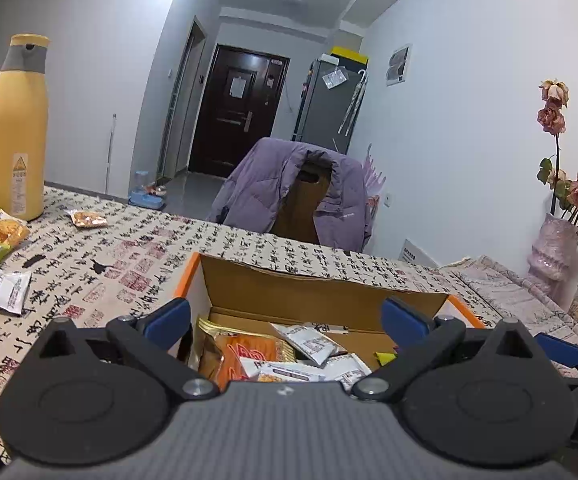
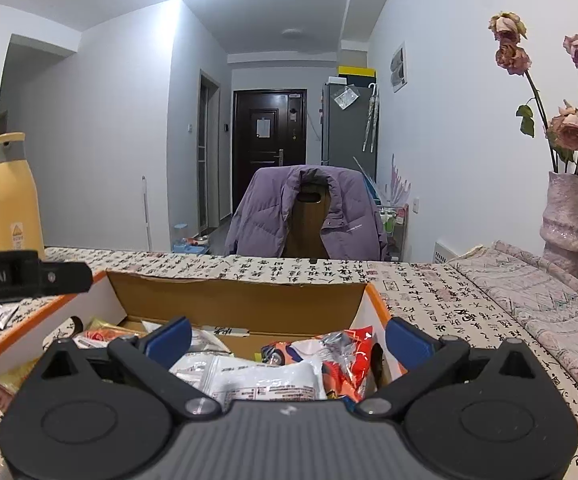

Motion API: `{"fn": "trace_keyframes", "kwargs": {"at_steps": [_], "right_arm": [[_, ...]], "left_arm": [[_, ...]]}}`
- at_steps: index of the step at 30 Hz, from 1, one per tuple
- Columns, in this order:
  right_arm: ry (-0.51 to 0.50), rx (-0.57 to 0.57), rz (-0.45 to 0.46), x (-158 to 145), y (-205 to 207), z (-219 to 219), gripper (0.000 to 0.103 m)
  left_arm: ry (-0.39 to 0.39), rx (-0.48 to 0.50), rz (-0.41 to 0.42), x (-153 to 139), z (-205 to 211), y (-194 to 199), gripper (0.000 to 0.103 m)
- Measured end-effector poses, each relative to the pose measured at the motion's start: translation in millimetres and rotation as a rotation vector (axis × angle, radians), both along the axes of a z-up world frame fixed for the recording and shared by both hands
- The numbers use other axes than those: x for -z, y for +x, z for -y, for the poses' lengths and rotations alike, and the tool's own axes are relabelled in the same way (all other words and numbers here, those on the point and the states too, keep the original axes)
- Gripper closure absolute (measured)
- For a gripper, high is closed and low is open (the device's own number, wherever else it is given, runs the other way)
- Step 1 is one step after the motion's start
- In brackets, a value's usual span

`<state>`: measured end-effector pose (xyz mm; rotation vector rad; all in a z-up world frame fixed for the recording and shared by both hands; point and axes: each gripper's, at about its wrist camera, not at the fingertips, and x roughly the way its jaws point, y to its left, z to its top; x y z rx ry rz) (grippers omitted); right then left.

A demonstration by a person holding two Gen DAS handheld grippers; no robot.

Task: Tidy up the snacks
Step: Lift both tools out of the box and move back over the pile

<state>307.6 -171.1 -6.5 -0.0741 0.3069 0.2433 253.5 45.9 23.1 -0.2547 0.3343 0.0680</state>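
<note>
Left gripper (image 1: pixel 285 316) and right gripper (image 2: pixel 287 338) both spread wide (nothing held), snack-filled cardboard box (image 1: pixel 321 292) just below them

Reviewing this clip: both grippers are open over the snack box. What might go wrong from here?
1. Several packets lie loose on the table left of the cardboard box, so the job may end unfinished.
2. The tall yellow bottle stands right by those packets; the left gripper reaching there might tip it.
3. The right gripper hangs beside the left over one box; they may collide.
</note>
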Motion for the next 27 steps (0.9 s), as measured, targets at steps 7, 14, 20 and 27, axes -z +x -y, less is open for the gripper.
{"fn": "trace_keyframes", "kwargs": {"at_steps": [7,14,20,27], "right_arm": [[0.030,-0.033,-0.058,-15,-4,7,0.000],[0.006,-0.049,-0.060,-29,-34,13,0.000],[-0.011,-0.047,-0.071,-29,-64,20,0.000],[-0.017,-0.046,-0.085,-23,-97,29,0.000]], "left_arm": [[0.000,-0.020,-0.019,-19,2,-10,0.000],[0.025,-0.016,-0.015,-28,5,-41,0.000],[0.030,-0.015,-0.009,-31,9,-73,0.000],[0.032,0.005,-0.029,-28,15,-107,0.000]]}}
